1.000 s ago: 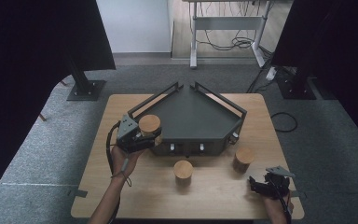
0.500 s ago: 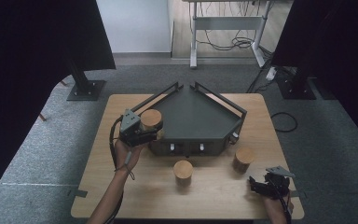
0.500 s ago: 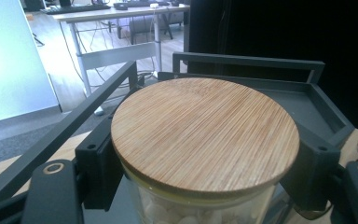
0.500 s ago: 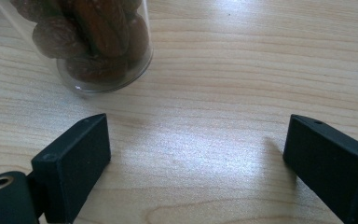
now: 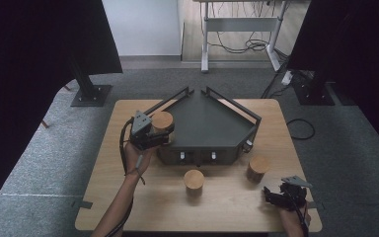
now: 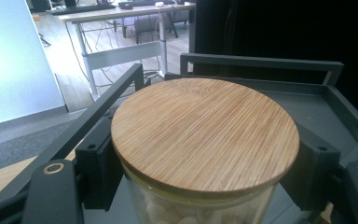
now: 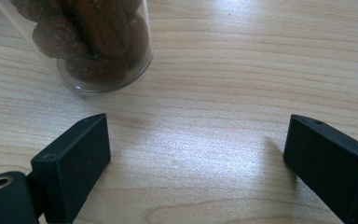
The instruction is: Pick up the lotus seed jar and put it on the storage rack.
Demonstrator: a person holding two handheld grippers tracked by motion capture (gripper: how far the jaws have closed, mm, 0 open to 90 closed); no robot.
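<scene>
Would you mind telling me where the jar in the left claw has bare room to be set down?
The dark tray floor is bare between its rails. The table is free along its left edge and front left. It is crowded in front of the tray, around the middle jar, right jar and right claw.

The glass jar (image 5: pixel 162 122) with a round bamboo lid (image 6: pixel 205 133) stands upright over the tray's (image 5: pixel 212 123) left edge, pale pieces inside.
</scene>
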